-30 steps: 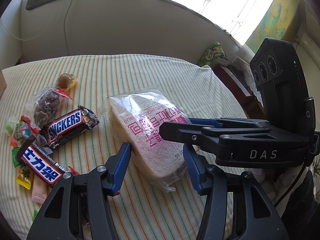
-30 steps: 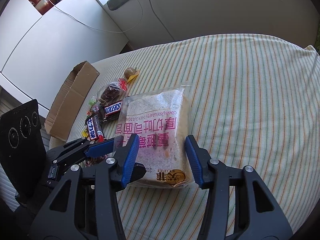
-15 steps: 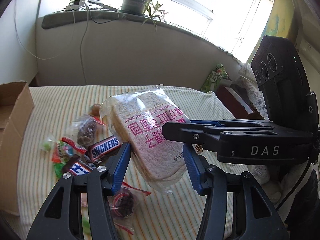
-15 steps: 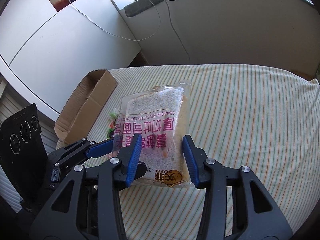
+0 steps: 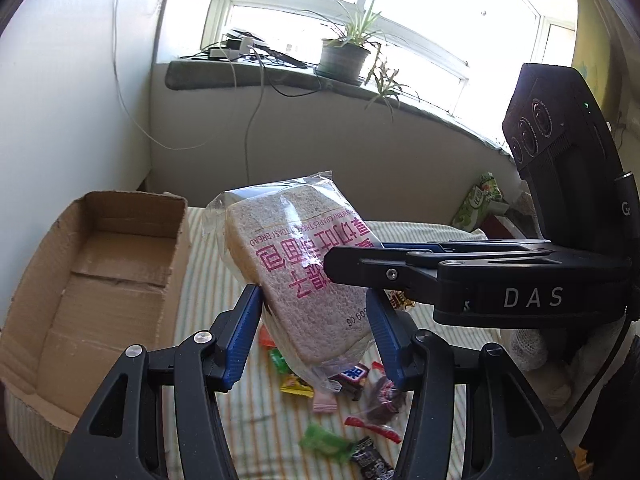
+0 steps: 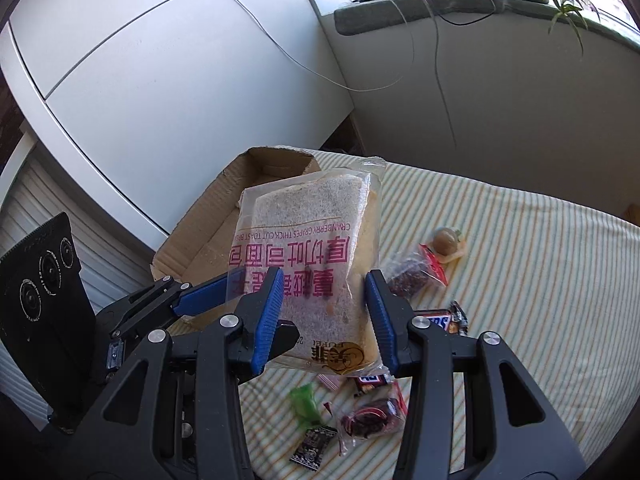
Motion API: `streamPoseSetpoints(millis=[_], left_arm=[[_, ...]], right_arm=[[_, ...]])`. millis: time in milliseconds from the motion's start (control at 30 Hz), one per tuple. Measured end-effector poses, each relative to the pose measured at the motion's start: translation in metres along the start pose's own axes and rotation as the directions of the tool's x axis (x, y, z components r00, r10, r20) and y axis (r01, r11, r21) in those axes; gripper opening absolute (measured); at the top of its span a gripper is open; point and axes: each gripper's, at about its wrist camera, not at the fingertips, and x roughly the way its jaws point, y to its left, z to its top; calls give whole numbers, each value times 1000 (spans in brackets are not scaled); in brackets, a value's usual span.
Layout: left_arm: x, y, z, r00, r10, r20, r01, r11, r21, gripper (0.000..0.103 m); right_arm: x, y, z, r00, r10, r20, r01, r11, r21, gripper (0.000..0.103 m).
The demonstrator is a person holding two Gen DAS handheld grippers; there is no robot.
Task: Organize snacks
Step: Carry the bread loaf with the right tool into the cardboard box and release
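A clear bag of sliced toast bread (image 5: 296,264) with pink lettering hangs in the air above the striped bed, tilted up. My left gripper (image 5: 316,316) and my right gripper (image 6: 326,300) are both shut on the lower part of the bread bag (image 6: 308,264). An open, empty cardboard box (image 5: 100,280) stands to the left of the bread; in the right wrist view the box (image 6: 212,220) sits behind the bag. Loose candies and chocolate bars (image 5: 352,400) lie on the bed under the bag, and they show in the right wrist view (image 6: 400,320) too.
The striped bed cover (image 6: 520,280) stretches to the right. A white cabinet (image 6: 160,100) and a wall stand behind the box. A windowsill with a potted plant (image 5: 344,56) and cables runs along the back. A green snack bag (image 5: 476,204) lies at the far right.
Both grippers have lifted the bread bag off the bed and carried it left toward the cardboard box, which has come fully into view. The candies now lie below the bag.
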Motion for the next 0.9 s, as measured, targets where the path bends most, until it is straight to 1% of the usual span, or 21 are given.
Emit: streamPoseSetpoints(millis=[167,367,500,633,767,900], left_arm=[[-1,22,8,998,50,35,-49,998,-29,52],[-7,62,6,994,88,62,-82,993,-90,52],[-7,85,6,989,135,57,-128,985,-113,52],[-6,105,2,984,171,45,-163,976,-145,52],[0,123,-1,985,172,15,-166,969,-182,54],[3,128,-4,981,194,-5,-192,964,-181,54]], right_arm=[[25,29,18,1000,21,-10,-22,999,-37,45],[59,55,34,998,48,-30,-50,997,-64,45],[86,70,41,996,68,-60,-72,994,-76,45],[109,85,44,994,69,-87,-77,992,-97,45],[129,92,45,990,77,-115,-89,991,-102,45],[139,96,42,989,74,-130,-88,991,-105,44]])
